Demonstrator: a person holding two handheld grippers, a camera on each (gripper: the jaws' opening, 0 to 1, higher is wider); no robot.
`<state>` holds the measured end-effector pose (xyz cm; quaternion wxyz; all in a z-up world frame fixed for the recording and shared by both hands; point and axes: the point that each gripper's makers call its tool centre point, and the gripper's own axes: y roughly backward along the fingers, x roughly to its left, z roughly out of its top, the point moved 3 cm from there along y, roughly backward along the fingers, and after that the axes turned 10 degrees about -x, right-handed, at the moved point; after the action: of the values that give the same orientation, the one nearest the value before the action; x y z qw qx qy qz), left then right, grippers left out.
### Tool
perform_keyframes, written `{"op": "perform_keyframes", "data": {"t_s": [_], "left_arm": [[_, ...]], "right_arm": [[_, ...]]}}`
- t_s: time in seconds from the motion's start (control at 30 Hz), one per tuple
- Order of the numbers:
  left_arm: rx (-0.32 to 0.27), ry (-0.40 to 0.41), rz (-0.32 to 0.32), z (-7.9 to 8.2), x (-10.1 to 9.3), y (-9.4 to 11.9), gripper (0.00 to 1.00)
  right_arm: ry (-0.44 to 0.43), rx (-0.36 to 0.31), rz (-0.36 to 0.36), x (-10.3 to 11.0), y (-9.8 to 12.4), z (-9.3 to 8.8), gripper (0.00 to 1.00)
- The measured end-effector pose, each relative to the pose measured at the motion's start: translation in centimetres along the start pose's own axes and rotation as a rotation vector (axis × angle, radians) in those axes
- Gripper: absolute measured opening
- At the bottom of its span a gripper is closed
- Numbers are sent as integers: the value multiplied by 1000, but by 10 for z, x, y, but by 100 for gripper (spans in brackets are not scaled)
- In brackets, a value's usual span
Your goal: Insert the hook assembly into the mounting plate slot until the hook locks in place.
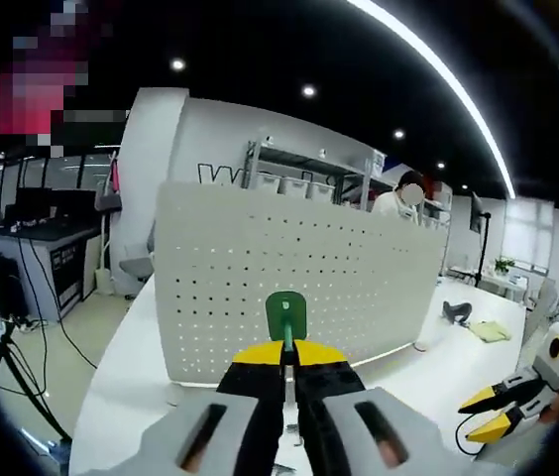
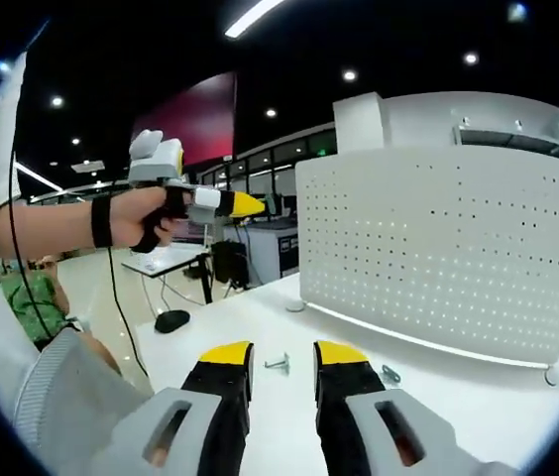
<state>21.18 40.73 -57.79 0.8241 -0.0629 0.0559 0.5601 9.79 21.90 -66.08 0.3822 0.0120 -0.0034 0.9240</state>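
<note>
Left gripper view: left gripper [image 1: 288,362], jaws w/ yellow tips & black pads, clamped together on the green hook assembly [image 1: 285,319] at lower centre of frame; its thin stem runs straight up out of the jaws, long axis roughly vertical in frame, ending in a flat rounded green tab w/ a small hole, face turned toward the camera, right in front of the mounting plate [image 1: 289,288]. Plate is a white matte pegboard, upright, gently curved, covered w/ a regular grid of small round holes, standing on a smooth white table [image 1: 131,377]. Right gripper [image 1: 498,407] sits at lower right edge. Right gripper view: right gripper [image 2: 281,362] jaws apart, nothing between them, over the table; a small metal hook part [image 2: 278,363] lies on the tabletop between the tips, another small metal piece [image 2: 391,374] just right. Hand [image 2: 151,218] at upper left holds the left gripper, pointing right toward the plate
</note>
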Motion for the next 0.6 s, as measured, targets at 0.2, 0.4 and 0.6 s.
{"op": "perform_keyframes", "data": {"t_s": [0.2, 0.4, 0.6], "left_arm": [[-2, -35, 32, 7, 8, -9, 2], [-17, -46, 57, 13, 18, -18, 2], [-12, -55, 75, 15, 25, -27, 2]], "right_arm": [[-8, -1, -4, -3, 0, 0, 24], [-8, -18, 3, -2, 0, 2, 28], [-15, -12, -7, -4, 3, 0, 30]]}}
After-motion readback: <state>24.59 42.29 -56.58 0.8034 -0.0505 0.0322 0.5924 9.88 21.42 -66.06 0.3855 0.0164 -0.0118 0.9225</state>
